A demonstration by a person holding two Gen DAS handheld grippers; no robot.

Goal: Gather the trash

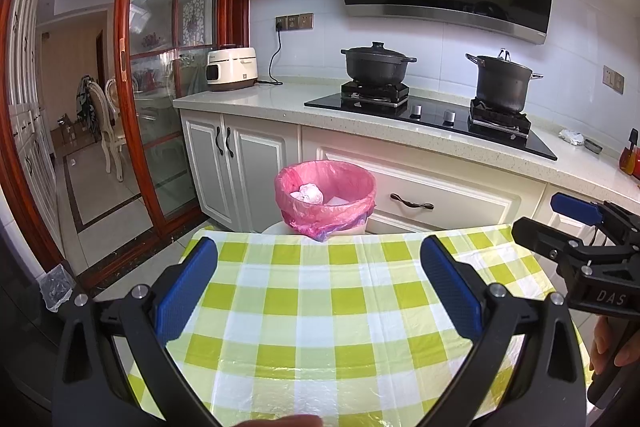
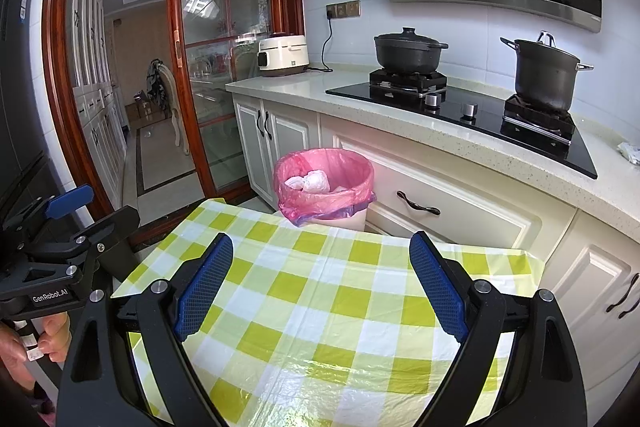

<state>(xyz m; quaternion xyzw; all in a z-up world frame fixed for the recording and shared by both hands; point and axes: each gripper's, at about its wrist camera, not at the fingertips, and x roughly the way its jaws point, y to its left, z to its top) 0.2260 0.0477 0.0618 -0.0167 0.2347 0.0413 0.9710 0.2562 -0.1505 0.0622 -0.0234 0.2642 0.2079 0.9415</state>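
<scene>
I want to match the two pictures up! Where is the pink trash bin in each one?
Left wrist view: the pink trash bin sits just left of centre, beyond the far edge of the checked tablecloth, between the open left gripper fingers.
Right wrist view: the pink trash bin is again near centre, past the cloth's far edge.
Shared landmark: the lidded black pot on the stove, above and right of the bin.

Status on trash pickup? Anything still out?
Done: crumpled white waste lies in the pink-lined bin. In hand: nothing; left gripper and right gripper are both open over the checked tablecloth, which shows no trash. Possibly left: a crumpled white scrap on the counter right of the stove.
</scene>
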